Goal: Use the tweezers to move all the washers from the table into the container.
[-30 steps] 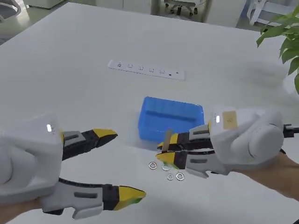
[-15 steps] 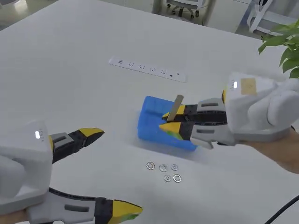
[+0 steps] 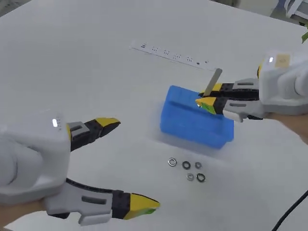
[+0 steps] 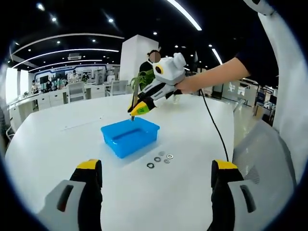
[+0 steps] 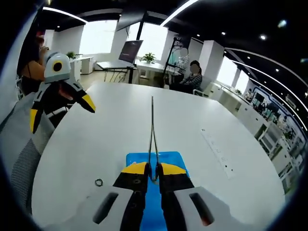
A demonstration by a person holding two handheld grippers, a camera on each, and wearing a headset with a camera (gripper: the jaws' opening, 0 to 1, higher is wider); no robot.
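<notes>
My right gripper (image 3: 204, 103) is shut on a pair of thin metal tweezers (image 3: 213, 82), held over the far side of the blue container (image 3: 192, 126). In the right gripper view the tweezers (image 5: 153, 130) run forward from the shut jaws (image 5: 154, 169) above the container (image 5: 179, 158). Whether their tips hold a washer is too small to tell. Several washers (image 3: 186, 165) lie on the white table just in front of the container. My left gripper (image 3: 129, 164) hangs open at the lower left, apart from them. The left gripper view has the container (image 4: 130, 137), washers (image 4: 159, 159) and right gripper (image 4: 140, 109).
A white power strip (image 3: 173, 55) lies on the table beyond the container. A black cable (image 3: 288, 211) trails off the right gripper at the lower right. One washer (image 5: 98, 182) lies left of the container in the right gripper view, with the left gripper (image 5: 57, 98) beyond.
My right gripper, with the tweezers, has risen from beside the washers and moved back over the container. The left gripper stays open at the lower left. The head camera has shifted.
</notes>
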